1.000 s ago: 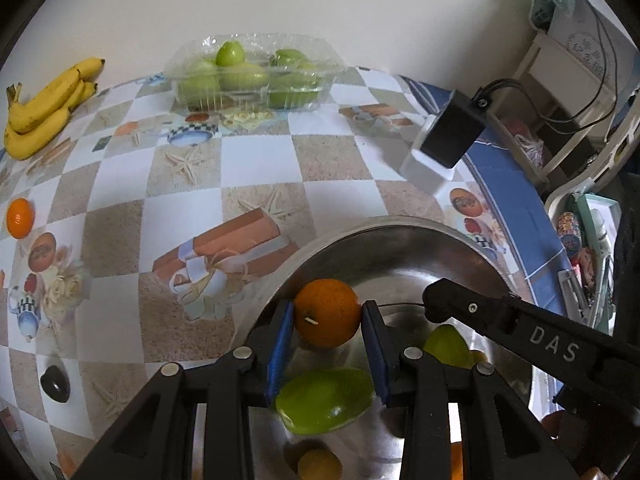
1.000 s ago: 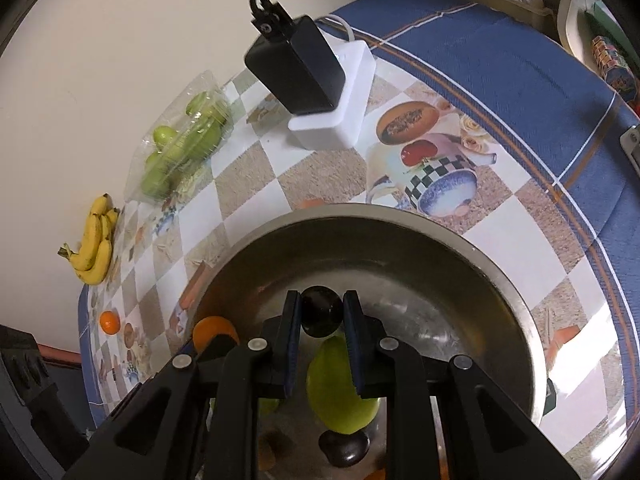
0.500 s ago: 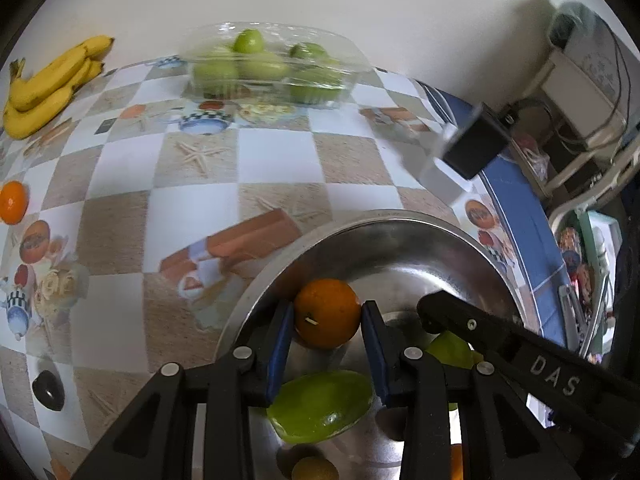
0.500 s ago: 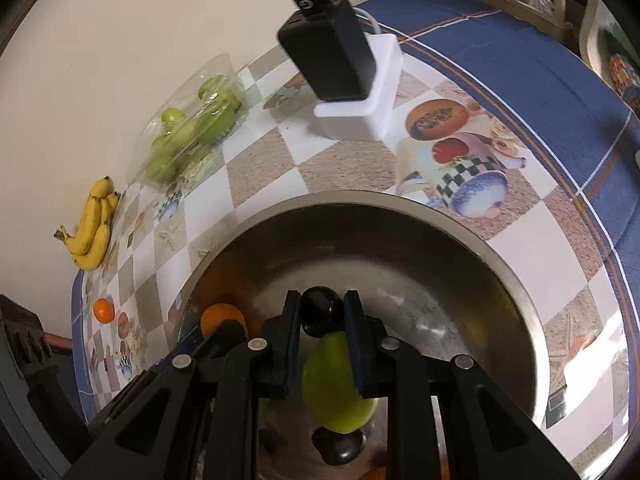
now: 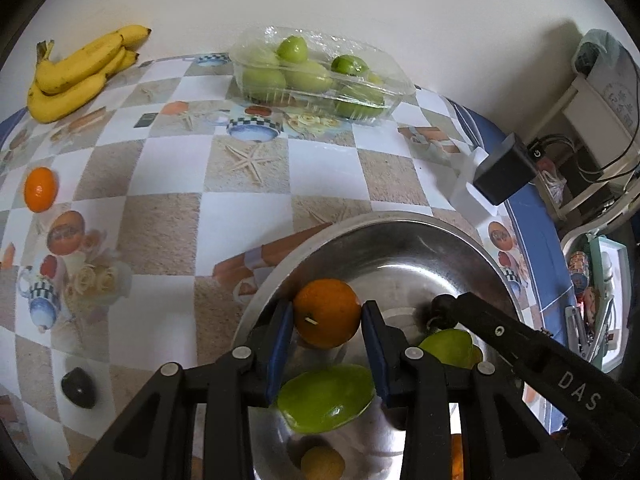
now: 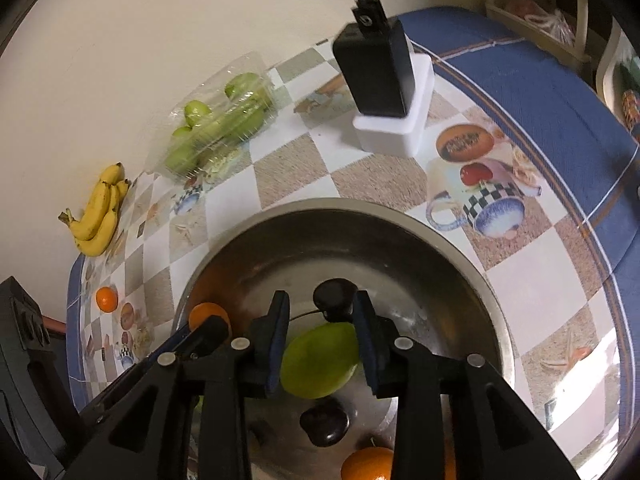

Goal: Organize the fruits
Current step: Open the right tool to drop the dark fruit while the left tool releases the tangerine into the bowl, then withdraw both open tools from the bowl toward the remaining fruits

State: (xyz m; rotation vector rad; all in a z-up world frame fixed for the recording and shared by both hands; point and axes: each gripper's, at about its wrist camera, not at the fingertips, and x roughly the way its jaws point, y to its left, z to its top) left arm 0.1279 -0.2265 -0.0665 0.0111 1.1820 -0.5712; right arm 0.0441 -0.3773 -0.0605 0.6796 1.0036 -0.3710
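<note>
I've got an orange (image 5: 327,313) pinched between my left gripper (image 5: 326,320) pads, over the steel bowl (image 5: 404,227) near its nine o'clock rim. My right gripper (image 6: 320,312) looks slackened: the dark plum (image 6: 335,295) sits against the pad on the three o'clock side, daylight on the other, so I can't swear it's held. The risk: that plum drops onto the green mango (image 6: 318,362) below and bruises, or rolls off. Both tools are crowded over one bowl; swing either carelessly and they knock together. Another orange (image 5: 40,189) waits at nine o'clock on the table (image 5: 160,208), bananas (image 5: 80,70) at ten.
</note>
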